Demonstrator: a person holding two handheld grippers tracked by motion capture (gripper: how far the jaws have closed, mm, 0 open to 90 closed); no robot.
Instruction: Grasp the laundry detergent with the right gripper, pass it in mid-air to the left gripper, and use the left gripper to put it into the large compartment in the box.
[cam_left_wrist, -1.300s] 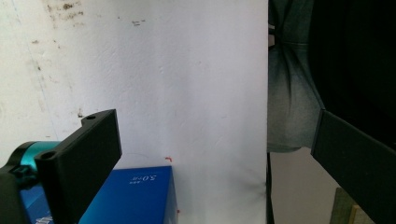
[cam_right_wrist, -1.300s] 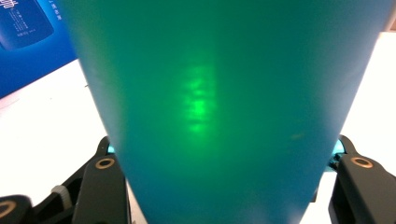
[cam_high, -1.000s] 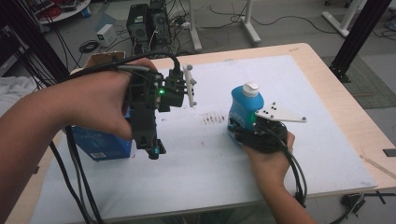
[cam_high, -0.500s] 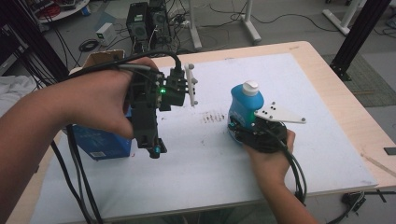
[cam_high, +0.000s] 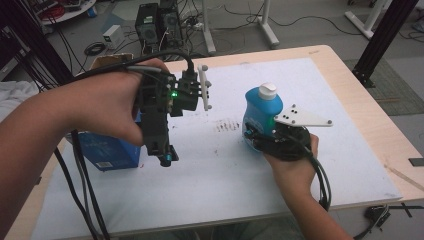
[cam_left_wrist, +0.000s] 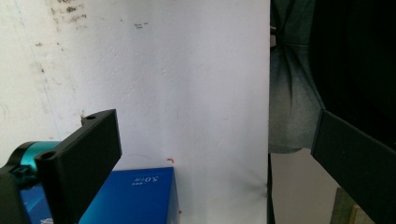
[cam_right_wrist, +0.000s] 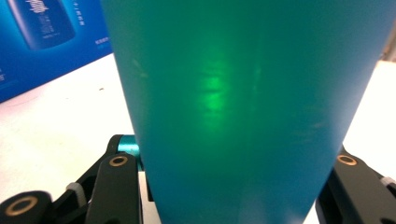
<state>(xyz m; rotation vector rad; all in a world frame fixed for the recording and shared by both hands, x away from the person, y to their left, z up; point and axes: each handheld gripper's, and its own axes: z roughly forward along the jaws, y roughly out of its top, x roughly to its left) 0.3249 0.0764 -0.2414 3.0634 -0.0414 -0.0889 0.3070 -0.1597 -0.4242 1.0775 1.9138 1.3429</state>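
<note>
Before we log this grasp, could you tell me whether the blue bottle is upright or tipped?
Upright: the blue bottle stands on the table, white cap on top.

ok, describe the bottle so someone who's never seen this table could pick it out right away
Start at the white mat covering the wooden table. Right of its centre, the right gripper is shut on an upright blue bottle. Its white cap and rounded body set it apart from the flat-sided blue box at the left edge.

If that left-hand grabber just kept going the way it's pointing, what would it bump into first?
The left gripper points down with open jaws. Straight ahead lies the white table mat, probably the first contact. The blue box sits at the near edge by one jaw and might get clipped; depth is unclear.
</note>
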